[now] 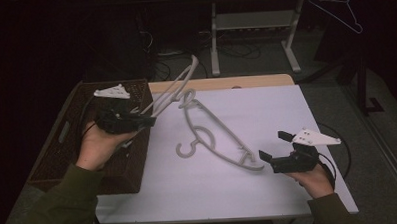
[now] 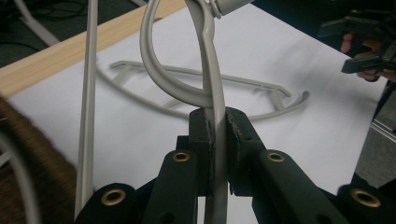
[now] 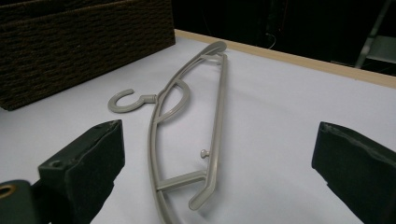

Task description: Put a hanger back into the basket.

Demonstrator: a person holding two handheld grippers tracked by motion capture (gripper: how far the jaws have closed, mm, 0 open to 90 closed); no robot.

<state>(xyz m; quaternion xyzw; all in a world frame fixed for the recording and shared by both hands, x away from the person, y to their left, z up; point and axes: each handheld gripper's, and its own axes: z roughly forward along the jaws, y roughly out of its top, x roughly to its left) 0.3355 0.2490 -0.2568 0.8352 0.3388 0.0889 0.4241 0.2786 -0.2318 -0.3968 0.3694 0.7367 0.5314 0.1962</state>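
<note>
Dark floor, cables and the white legs of another desk fill the background behind a table (image 1: 287, 119) covered with a white sheet, whose far edge shows a strip of light wood. On the left edge of the tabletop stands a brown woven basket (image 1: 133, 167).

The left gripper (image 1: 149, 118) is held over the basket's right rim, near the far left corner of the tabletop. Its jaws are clamped on a grey plastic hanger (image 1: 173, 90); in the left gripper view the two pads press from both sides on a thin bar of this raised hanger (image 2: 212, 93), and its curved hook loops just above the pads. This hanger is lifted off the surface and slants up toward the far edge.

A second grey hanger (image 1: 215, 136) lies flat on the white sheet in the middle of the tabletop, with its hook pointing to the basket side. In the right gripper view the same flat hanger (image 3: 187, 135) lies between the two jaws but farther ahead, not touching them.

The right gripper (image 1: 274, 150) rests near the right front corner of the tabletop, just beside the end of the flat hanger. Its jaws stand wide apart and hold nothing.
</note>
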